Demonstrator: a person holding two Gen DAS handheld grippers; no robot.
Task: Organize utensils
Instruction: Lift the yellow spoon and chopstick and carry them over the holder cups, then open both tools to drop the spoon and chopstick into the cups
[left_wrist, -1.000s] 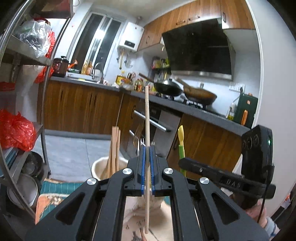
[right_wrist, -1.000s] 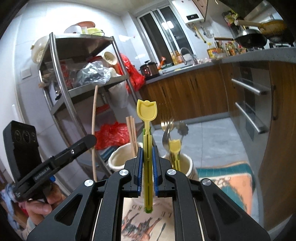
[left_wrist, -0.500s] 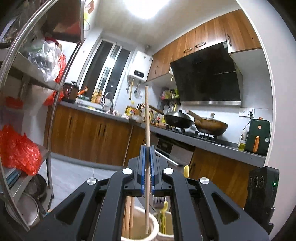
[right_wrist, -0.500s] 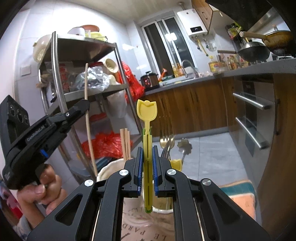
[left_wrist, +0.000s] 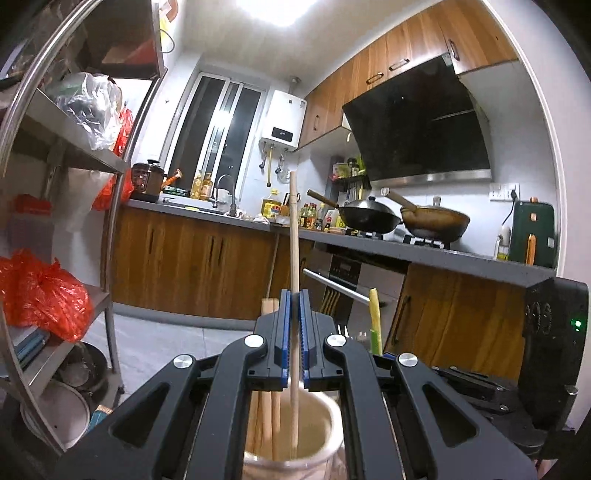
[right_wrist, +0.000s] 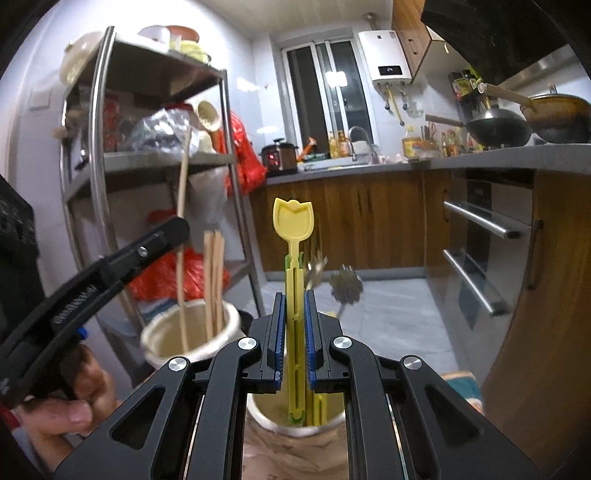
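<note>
My left gripper (left_wrist: 294, 325) is shut on a long wooden chopstick (left_wrist: 293, 236) held upright, its lower end inside a cream ceramic jar (left_wrist: 325, 448) that holds other wooden chopsticks (left_wrist: 266, 417). In the right wrist view the same jar (right_wrist: 192, 341) stands at the left with the left gripper (right_wrist: 177, 230) above it. My right gripper (right_wrist: 294, 332) is shut on a yellow tulip-shaped spoon (right_wrist: 293, 221), upright, its handle end reaching into a second jar (right_wrist: 295, 424). A fork (right_wrist: 314, 269) and a metal utensil (right_wrist: 345, 288) stick up behind it.
A steel shelf rack (right_wrist: 99, 155) with red bags stands to the left. Wooden cabinets (right_wrist: 354, 218), an oven with bar handles (right_wrist: 480, 221) and a counter with woks (left_wrist: 369, 218) fill the right. A person's hand (right_wrist: 74, 410) holds the left gripper. A patterned cloth (right_wrist: 291, 461) lies under the jars.
Both grippers came down and closer over the jars. The chopstick's tip now sits inside the left jar and the spoon's handle end dips into the right jar.
</note>
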